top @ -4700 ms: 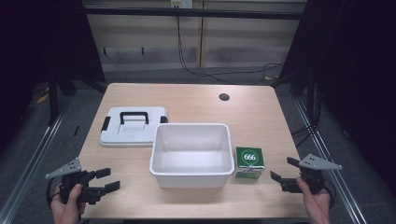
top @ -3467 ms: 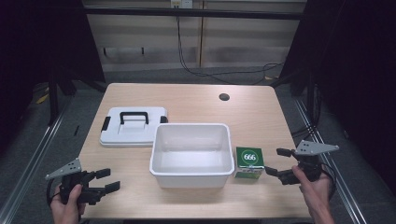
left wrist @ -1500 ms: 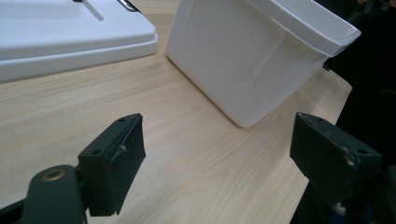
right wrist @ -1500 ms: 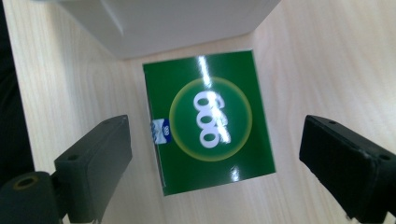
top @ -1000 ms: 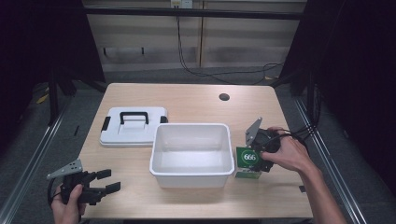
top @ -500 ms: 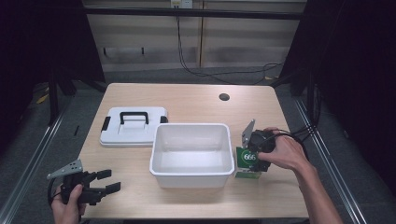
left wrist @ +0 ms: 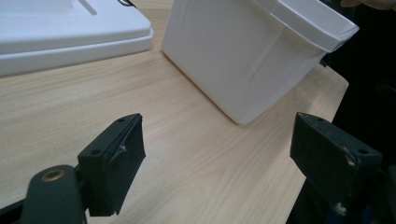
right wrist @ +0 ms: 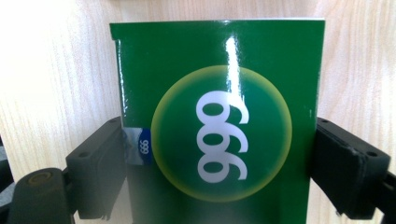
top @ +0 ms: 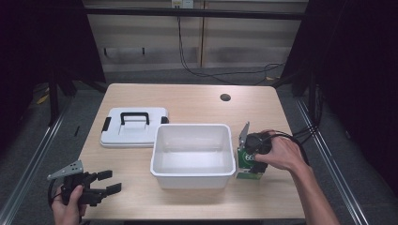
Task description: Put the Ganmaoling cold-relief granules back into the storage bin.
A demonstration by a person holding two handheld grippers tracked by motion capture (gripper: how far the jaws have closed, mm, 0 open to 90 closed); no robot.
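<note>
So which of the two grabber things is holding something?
The right gripper, beside the white bin. Its jaws sit against both sides of the green box marked 666. The left gripper is open, with nothing between its jaws.

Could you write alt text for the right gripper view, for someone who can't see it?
A glossy green box printed with white digits, 666, in a yellow-rimmed circle sits between the right gripper's two black jaws, which press against its two sides. Pale wood table shows behind the box.

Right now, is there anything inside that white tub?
The tub looks empty: its bare white floor shows from above. A strip of floor just behind the near wall is hidden.
</note>
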